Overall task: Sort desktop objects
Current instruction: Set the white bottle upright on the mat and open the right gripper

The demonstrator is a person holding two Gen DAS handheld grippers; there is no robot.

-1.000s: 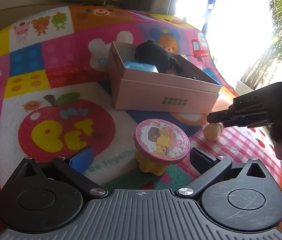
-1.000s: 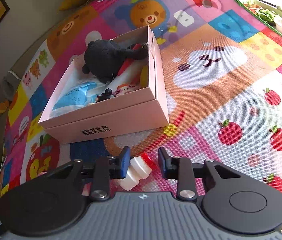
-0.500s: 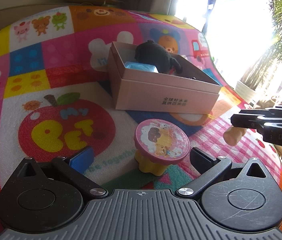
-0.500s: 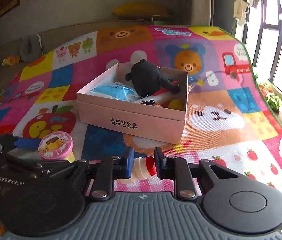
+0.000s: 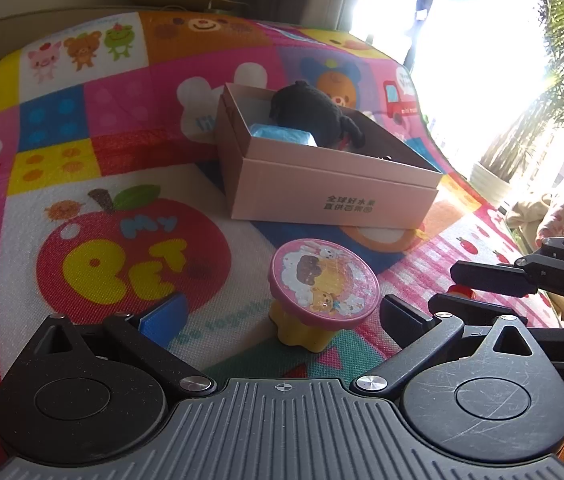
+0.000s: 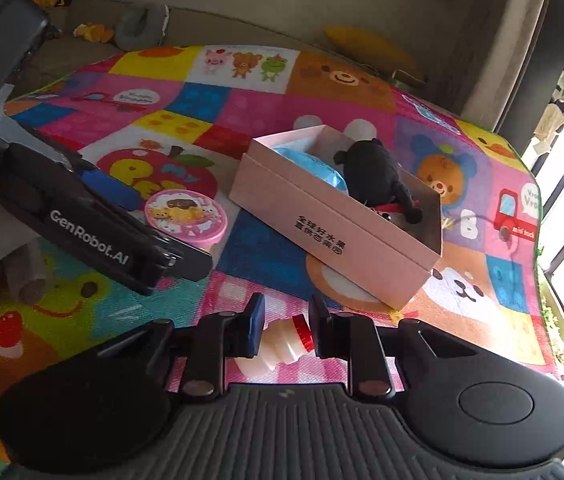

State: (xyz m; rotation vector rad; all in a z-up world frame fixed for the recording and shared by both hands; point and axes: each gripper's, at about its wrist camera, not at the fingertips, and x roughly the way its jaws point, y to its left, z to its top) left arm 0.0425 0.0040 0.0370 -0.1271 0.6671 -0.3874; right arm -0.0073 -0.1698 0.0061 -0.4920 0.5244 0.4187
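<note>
- Play mat point(image 5: 82, 184): colourful cartoon print, carries everything in view; no tabletop visible. Unchanged across the last second.
- Pink box point(image 6: 334, 236): open-topped, sits near the middle of the mat. Already holds a black plush toy point(image 6: 378, 172) and a blue packet point(image 6: 306, 162). Position same as a second ago. Judged to be the sorting destination.
- Left gripper point(image 5: 282, 316): fingers wide apart, one each side of the pink-lidded cup point(image 5: 322, 280), not touching it. The cup stands upright on its yellow base, on the mat, near the box front. Gripper and cup have not shifted over the last second.
- Right gripper point(image 6: 284, 330): fingers clamped on the small white bottle point(image 6: 278, 346) with a red cap, which is off the mat. Main change: a second ago this gripper was low by the box's front corner, just taking the bottle; it has since swung sideways with a wrist roll, so its view now takes in the left gripper and the cup.
- Meaning for the task (judgement): bottle is secured and in transit; the drop into the box is not yet done. Cup remains ungrasped, likely next.
</note>
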